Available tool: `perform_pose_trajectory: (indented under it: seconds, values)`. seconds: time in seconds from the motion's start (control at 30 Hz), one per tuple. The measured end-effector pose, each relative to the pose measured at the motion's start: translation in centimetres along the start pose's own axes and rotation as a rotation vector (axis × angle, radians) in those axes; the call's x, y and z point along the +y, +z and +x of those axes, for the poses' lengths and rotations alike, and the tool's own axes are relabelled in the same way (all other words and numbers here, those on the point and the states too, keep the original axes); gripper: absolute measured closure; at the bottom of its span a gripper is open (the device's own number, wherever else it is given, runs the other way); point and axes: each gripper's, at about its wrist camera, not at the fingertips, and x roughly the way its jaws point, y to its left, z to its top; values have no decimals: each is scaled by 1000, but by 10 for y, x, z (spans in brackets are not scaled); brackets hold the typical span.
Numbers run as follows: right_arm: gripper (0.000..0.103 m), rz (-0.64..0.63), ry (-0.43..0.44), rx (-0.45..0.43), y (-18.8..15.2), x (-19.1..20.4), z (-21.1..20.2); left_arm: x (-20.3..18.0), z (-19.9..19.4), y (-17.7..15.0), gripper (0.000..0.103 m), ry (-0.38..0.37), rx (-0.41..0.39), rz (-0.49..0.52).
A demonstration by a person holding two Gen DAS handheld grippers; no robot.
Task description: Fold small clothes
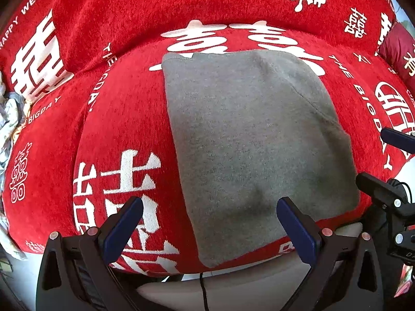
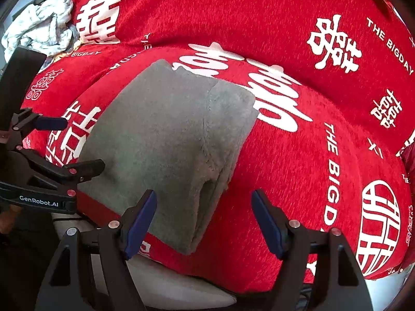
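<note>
left tool [image 1: 210, 223] and right tool [image 2: 205, 220] held wide open, empty | grey garment [image 1: 249, 140] laid folded on red sofa cover [image 1: 124, 119] | crumpled pale clothes [image 2: 39, 31] judged still unfolded

A sofa seat cushion [image 1: 124, 119] under a red cover printed with white characters and lettering carries a folded grey garment [image 1: 249, 134], lying flat just ahead of both sets of jaws. Far off to their left, a crumpled pale cloth [image 2: 39, 31] lies at the sofa's end.
</note>
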Motion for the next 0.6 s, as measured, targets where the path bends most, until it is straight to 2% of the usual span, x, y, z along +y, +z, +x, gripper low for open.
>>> perform_pose_trajectory:
  seconds: [0.6]
  values:
    - [25, -24, 1, 16, -1, 6, 3, 1, 6, 0, 0, 5, 27, 6]
